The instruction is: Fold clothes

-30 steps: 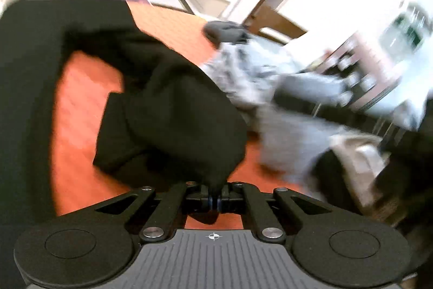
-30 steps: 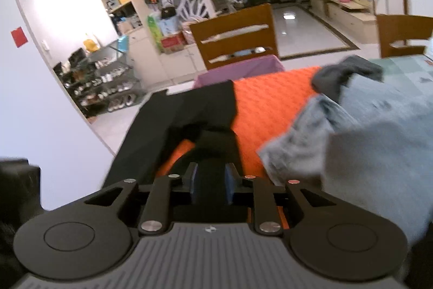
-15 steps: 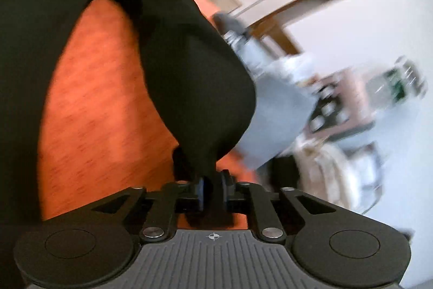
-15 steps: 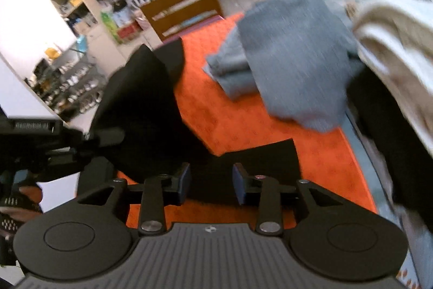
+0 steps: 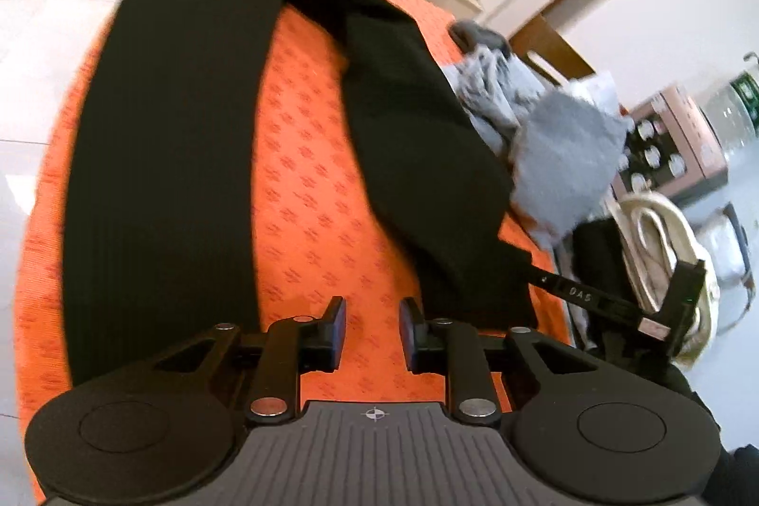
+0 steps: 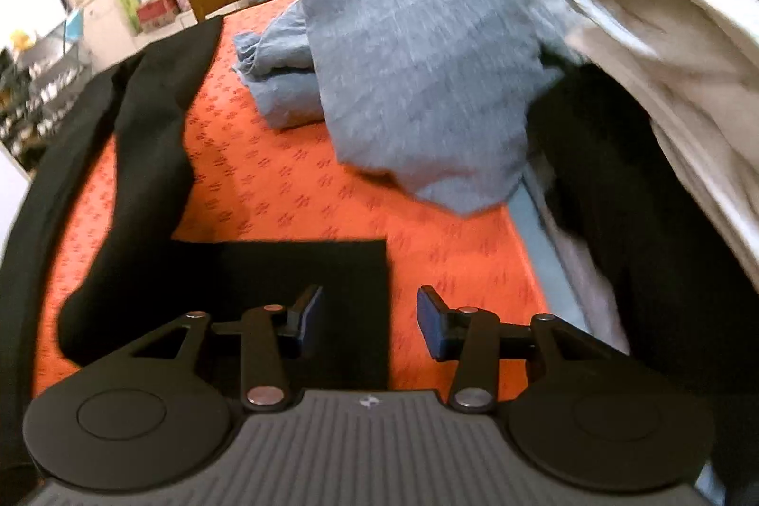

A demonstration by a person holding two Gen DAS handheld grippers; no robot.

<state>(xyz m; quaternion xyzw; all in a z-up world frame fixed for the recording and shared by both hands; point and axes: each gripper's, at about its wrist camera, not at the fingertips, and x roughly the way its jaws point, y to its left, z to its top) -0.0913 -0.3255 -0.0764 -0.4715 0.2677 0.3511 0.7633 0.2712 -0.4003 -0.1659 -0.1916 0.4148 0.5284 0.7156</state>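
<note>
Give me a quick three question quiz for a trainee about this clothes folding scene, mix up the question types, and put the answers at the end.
1. True or false: the left gripper has black fabric pinched between its pads.
2. Multiple choice: what colour is the cloth covering the table under the black garment? A) green B) orange C) white
3. Short answer: in the right wrist view, which garment lies beyond the right gripper, past the flat black fabric?

Key
1. False. Its jaws are opening with only orange cloth showing between them.
2. B
3. The grey-blue garment, heaped on the orange cloth; the right gripper's jaws are also opening and grip nothing.
</note>
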